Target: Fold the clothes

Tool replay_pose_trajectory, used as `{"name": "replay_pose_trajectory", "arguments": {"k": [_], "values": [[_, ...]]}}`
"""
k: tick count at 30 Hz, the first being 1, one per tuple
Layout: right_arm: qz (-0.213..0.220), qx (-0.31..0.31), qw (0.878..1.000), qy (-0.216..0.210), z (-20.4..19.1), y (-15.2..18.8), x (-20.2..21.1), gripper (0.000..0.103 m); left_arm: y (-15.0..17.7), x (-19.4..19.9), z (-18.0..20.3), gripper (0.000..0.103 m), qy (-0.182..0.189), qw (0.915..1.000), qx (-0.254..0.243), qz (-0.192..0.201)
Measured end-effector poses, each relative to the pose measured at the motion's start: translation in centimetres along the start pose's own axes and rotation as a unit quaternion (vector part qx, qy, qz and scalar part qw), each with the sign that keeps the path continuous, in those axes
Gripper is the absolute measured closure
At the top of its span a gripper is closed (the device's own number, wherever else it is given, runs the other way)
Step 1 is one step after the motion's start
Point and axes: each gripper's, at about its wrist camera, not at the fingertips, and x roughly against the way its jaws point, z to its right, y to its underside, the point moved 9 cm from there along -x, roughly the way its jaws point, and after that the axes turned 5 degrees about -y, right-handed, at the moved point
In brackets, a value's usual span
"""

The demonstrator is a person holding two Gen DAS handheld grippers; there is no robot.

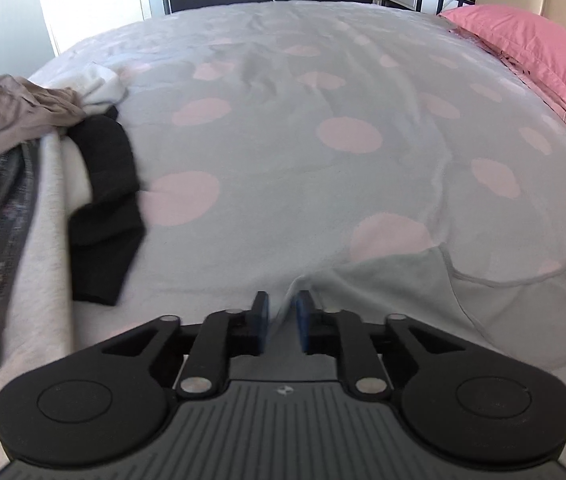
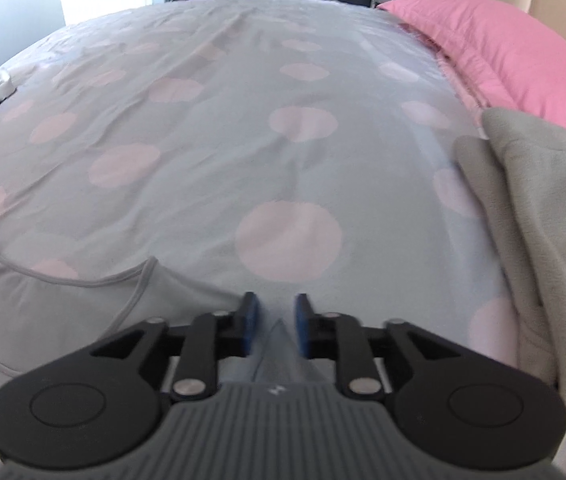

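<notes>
My left hand-held gripper point(image 1: 282, 312) and right hand-held gripper point(image 2: 274, 314) each pinch a near corner of the pale grey top point(image 1: 515, 312), fingers nearly closed on fabric, lying on the spotted bed point(image 1: 303, 168).

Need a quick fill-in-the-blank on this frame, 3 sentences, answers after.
1. The pillow at the head of the bed is ___.
2. The bedspread is grey with pink ___.
3. Both the left gripper and the right gripper pinch the light grey ___ by its shoulders.

Missing words: pink; dots; top
</notes>
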Motion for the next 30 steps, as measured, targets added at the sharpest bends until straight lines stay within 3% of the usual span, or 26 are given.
{"name": "replay_pose_trajectory", "arguments": {"k": [7, 11, 17, 25, 30], "values": [[0.002, -0.046, 0.998, -0.042, -0.9, 1.7, 8.9, 0.067, 4.2, 9.6, 0.9, 0.080, 0.047, 0.9983, -0.031, -0.016], [-0.010, -0.047, 0.997, -0.061, -2.3, 4.8, 14.4, 0.067, 8.4, 13.7, 1.3, 0.075, 0.062, 0.9959, -0.034, -0.058], [-0.049, -0.053, 0.996, -0.058, -3.2, 12.2, 20.8, 0.067, 15.0, 18.9, 3.7, 0.075, 0.103, 0.9880, -0.069, -0.092], [-0.142, -0.025, 0.987, -0.068, -3.8, 24.7, 26.2, 0.065, 22.4, 23.1, 9.2, 0.075, 0.140, 0.9720, -0.143, -0.123], [-0.202, 0.009, 0.974, -0.107, -5.3, 31.4, 28.3, 0.052, 26.1, 24.2, 10.2, 0.071, 0.143, 0.9655, -0.168, -0.139]]}}
